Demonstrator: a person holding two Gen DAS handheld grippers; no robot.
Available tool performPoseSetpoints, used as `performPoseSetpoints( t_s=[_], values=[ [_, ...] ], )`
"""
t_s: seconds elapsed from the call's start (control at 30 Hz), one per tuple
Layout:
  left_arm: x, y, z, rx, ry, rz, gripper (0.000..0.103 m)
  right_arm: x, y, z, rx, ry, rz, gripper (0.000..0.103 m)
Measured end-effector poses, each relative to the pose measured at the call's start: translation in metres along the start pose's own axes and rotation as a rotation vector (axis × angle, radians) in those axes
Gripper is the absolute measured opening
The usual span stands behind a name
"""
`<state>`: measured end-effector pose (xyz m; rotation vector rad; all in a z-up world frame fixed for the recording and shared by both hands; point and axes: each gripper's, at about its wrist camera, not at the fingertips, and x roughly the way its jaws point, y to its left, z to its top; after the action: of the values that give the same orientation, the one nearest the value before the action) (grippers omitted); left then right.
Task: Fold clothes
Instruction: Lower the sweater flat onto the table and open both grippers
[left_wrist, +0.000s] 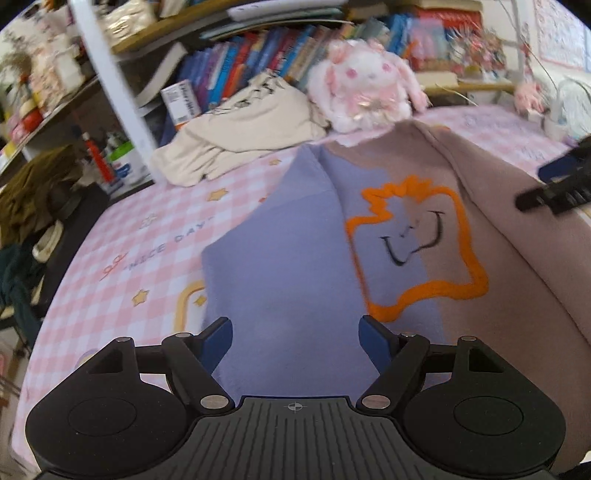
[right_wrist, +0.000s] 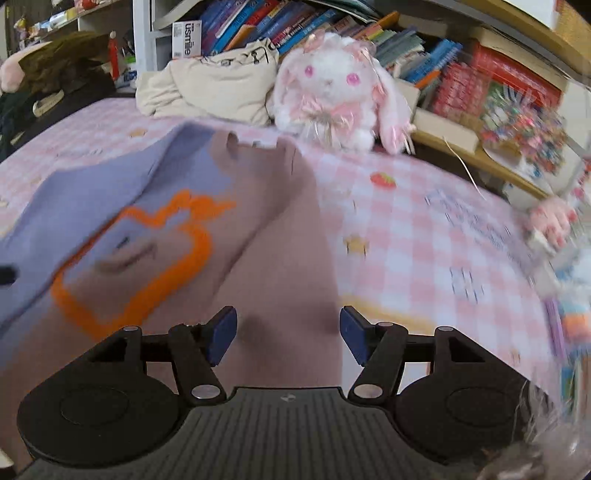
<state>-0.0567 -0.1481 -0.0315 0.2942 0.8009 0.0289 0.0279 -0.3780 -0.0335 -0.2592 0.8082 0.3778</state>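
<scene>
Lilac-and-taupe sweatshirt (left_wrist: 295, 258) spread on pink checked cloth (left_wrist: 147, 229); left gripper (left_wrist: 295, 341) and right gripper (right_wrist: 288, 334) hover above, both spread, empty.

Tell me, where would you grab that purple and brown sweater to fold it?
Probably by its side edges. The sweater lies flat on the checked cloth, so each open gripper could slide in low from its own side: the left gripper at the purple edge, the right gripper at the brown edge.
</scene>
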Motion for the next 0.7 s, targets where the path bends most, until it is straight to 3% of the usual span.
performPoseSetpoints(
  t_s=[0.1, 0.17, 0.37, 0.47, 0.6, 0.63, 0.67, 0.7],
  values=[
    [0.004, -0.019, 0.0, 0.092, 0.014, -0.012, 0.063, -0.02, 0.009, -0.024, 0.002, 0.014, -0.002, 0.058],
    [0.01, -0.026, -0.004, 0.146, 0.034, 0.014, 0.04, -0.03, 0.014, -0.034, 0.002, 0.023, -0.004, 0.057],
    [0.016, -0.03, -0.009, 0.191, 0.048, 0.014, 0.038, -0.047, 0.037, -0.041, 0.015, 0.027, 0.044, 0.055],
    [0.015, -0.031, -0.005, 0.218, 0.048, -0.062, 0.042, -0.041, 0.052, -0.044, 0.01, 0.06, 0.035, 0.055],
    [0.019, -0.032, -0.009, 0.27, 0.037, -0.104, 0.041, -0.031, 0.063, -0.047, 0.013, 0.105, -0.01, 0.051],
    [0.021, -0.027, -0.008, 0.267, 0.042, -0.117, 0.035, -0.031, 0.064, -0.047, 0.028, 0.106, -0.018, 0.051],
    [0.023, -0.02, -0.007, 0.236, 0.054, -0.128, 0.018, -0.031, 0.064, -0.048, 0.043, 0.107, -0.027, 0.051],
    [0.026, -0.012, -0.005, 0.202, 0.067, -0.139, 0.011, -0.031, 0.064, -0.048, 0.056, 0.109, -0.036, 0.051]
  ],
)
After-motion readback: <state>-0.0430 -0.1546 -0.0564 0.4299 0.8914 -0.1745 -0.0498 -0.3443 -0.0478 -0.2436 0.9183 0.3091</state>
